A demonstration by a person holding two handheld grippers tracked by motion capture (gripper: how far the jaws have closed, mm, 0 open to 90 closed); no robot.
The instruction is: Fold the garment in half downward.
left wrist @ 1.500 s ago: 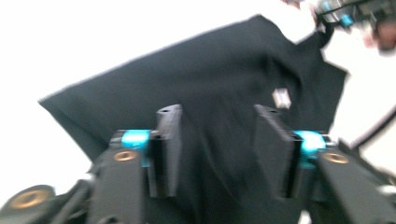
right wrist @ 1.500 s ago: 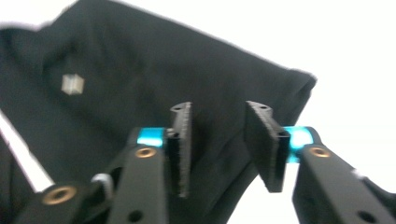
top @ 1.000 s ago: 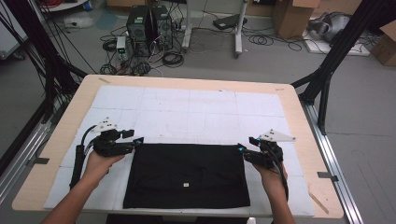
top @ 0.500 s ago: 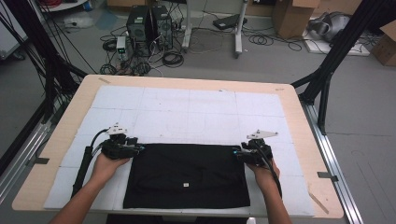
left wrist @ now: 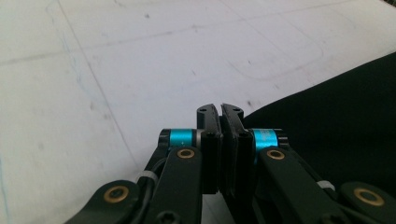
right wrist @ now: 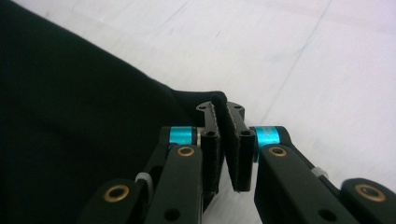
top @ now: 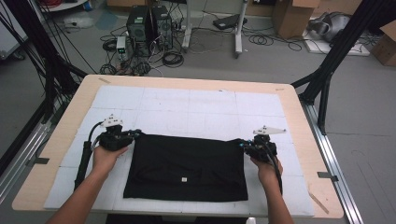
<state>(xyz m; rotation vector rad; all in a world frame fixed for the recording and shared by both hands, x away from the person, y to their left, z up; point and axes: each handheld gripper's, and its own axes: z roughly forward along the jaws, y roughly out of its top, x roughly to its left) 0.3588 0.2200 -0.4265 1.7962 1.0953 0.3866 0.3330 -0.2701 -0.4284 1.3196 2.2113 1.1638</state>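
Observation:
A black cloth lies flat on the white mat, with a small white label near its front edge. My left gripper is at the cloth's far left corner. In the left gripper view it is shut, and the cloth's edge runs into its jaws. My right gripper is at the far right corner. In the right gripper view it is shut, with a fold of the cloth pinched at the jaw tips.
The mat covers most of a wooden table, with bare white squares beyond the cloth. A cable trails from the left gripper along the forearm. Computer towers, cables and boxes stand on the floor behind the table.
Both grippers came in onto the cloth's far corners and then shifted slightly away from the person. The cloth's far edge now lies a little farther up the mat.

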